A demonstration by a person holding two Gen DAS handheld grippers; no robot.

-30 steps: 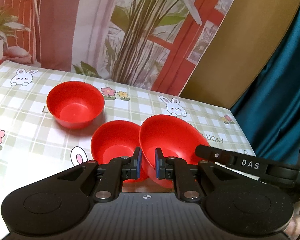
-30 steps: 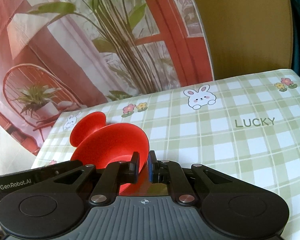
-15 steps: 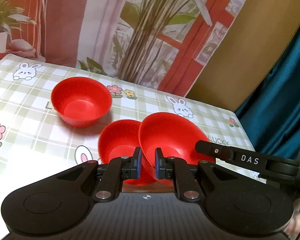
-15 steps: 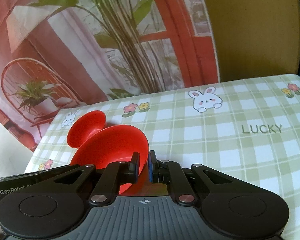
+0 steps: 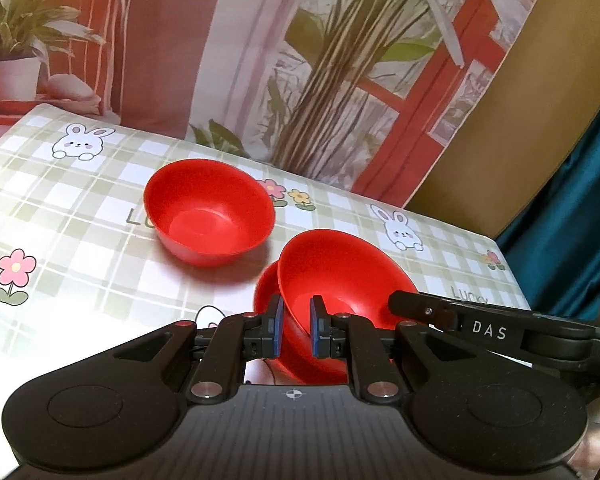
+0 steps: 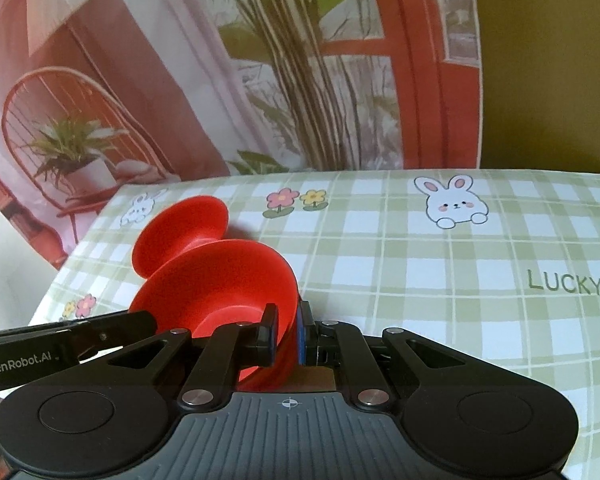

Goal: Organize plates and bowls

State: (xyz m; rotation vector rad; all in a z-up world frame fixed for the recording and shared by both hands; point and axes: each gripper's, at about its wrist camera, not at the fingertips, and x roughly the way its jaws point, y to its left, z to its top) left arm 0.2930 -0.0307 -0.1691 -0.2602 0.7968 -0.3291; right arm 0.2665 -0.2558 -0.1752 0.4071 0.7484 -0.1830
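A tilted red bowl [image 5: 340,268] hangs low over the checked tablecloth [image 5: 72,240]. My left gripper [image 5: 294,320] is shut on its left wall. The right gripper's finger [image 5: 488,330] reaches that bowl's right rim. In the right wrist view my right gripper [image 6: 286,336] is shut on the right wall of the red bowl [image 6: 216,284], with the left gripper's finger [image 6: 60,352] at its left side. A second red bowl [image 5: 265,292] sits just behind it, mostly hidden. A third red bowl [image 5: 208,212] stands upright farther back left. Another red bowl [image 6: 180,232] shows behind the held one.
A printed backdrop [image 5: 320,60] of plants and a red window rises right behind the table's far edge. A brown board [image 5: 520,120] and a teal curtain [image 5: 572,208] close off the right side. The tablecloth [image 6: 440,280] stretches out to the right of the held bowl.
Both grippers have carried the held bowl leftward, toward the upright bowl, which now looks larger and nearer the middle. The held bowl now covers more of the second bowl.
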